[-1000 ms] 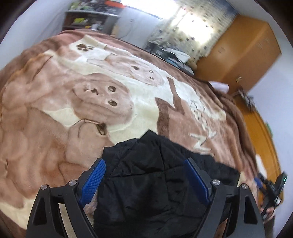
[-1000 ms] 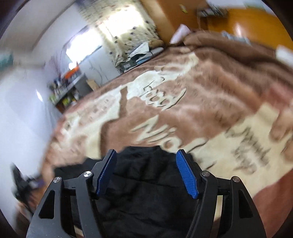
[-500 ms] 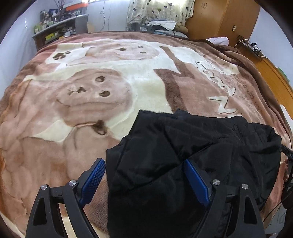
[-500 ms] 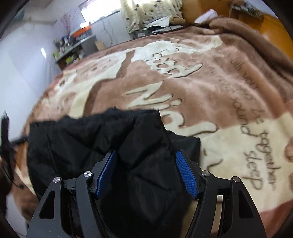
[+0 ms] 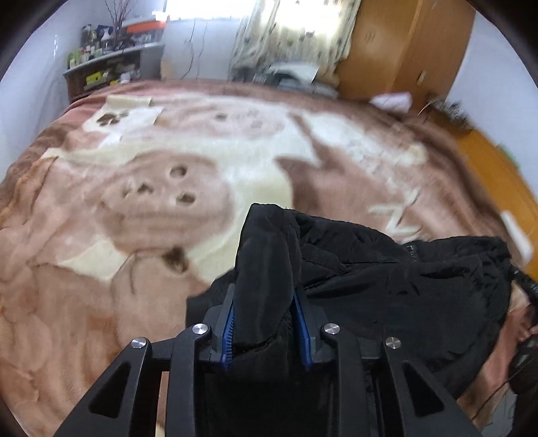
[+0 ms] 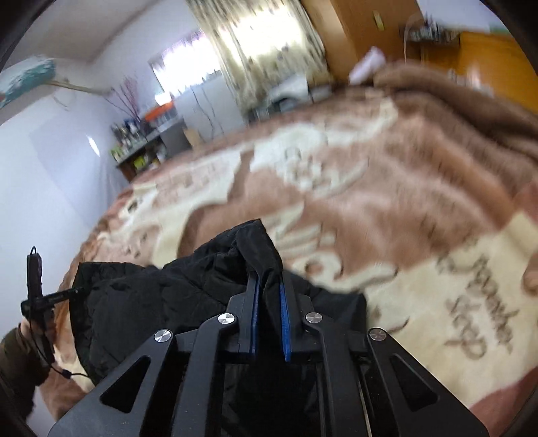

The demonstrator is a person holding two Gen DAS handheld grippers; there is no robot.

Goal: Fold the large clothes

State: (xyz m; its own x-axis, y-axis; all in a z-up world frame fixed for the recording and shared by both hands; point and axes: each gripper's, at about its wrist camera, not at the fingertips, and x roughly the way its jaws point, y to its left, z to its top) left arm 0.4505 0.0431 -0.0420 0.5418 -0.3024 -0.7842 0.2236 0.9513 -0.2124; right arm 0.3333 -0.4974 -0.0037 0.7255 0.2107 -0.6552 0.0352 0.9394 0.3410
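Note:
A black padded jacket lies bunched at the near edge of a bed. My left gripper is closing its jaws on a thick fold of the jacket, and the blue pads press the cloth from both sides. In the right wrist view the same black jacket spreads to the left. My right gripper is closing too, and its pads pinch a thinner fold that sticks up past the tips. Both folds are lifted a little off the blanket.
The bed carries a brown and cream plush blanket with bear figures and lettering. A cluttered shelf, a curtained window and a wooden wardrobe stand beyond. A sleeve shows at lower left.
Both grippers went from wide open over the jacket to clamped on folds of it. The views have tipped and blurred, and the gripped cloth now rises between the pads.

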